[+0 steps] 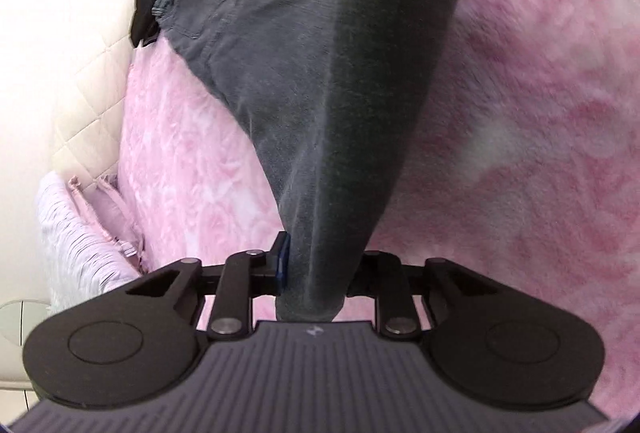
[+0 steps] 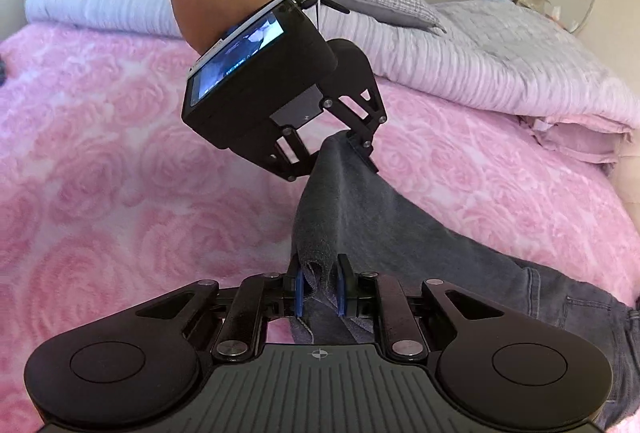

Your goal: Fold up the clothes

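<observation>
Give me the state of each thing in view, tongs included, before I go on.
Left tongs: shut on the jeans' leg end.
Right tongs: shut on a bunched fold of the jeans.
Jeans: dark grey, leg end lifted, waist part lying on the blanket.
Pink blanket: spread flat over the bed.
Striped duvet: bunched at the bed's far end.

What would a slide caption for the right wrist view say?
Two hand-held tongs, right and left, pinch the hem end of dark grey jeans above a pink rose-patterned blanket.
</observation>
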